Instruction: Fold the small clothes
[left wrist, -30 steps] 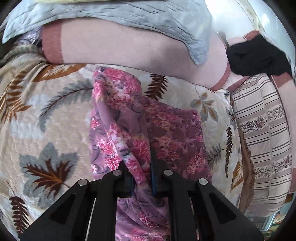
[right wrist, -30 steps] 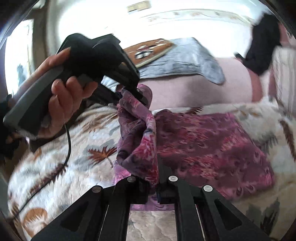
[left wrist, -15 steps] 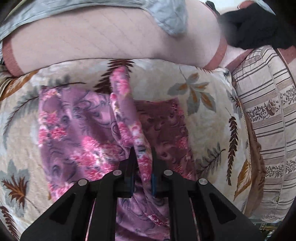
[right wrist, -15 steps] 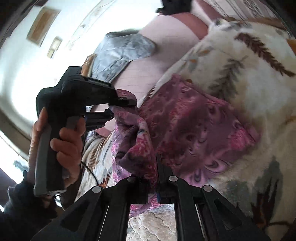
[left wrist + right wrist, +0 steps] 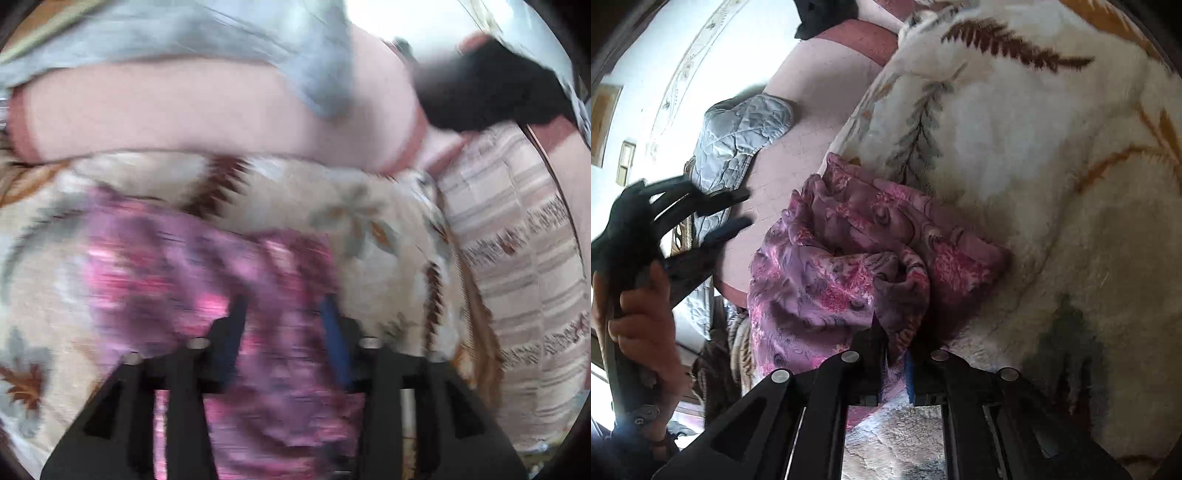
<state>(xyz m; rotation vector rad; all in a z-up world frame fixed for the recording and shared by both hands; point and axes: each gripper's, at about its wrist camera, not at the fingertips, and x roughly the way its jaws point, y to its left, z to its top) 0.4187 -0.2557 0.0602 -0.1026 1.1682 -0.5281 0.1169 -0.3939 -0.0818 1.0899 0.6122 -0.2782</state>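
Garment [image 5: 842, 273] between tilted right claw [image 5: 895, 354]

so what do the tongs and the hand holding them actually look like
Both tongs are matte black plastic with angular cut-out frames, silver round bolts and blue-lined pads. In the right wrist view the left tongs have a chunky black handle. The hand around it wears a dark sleeve.
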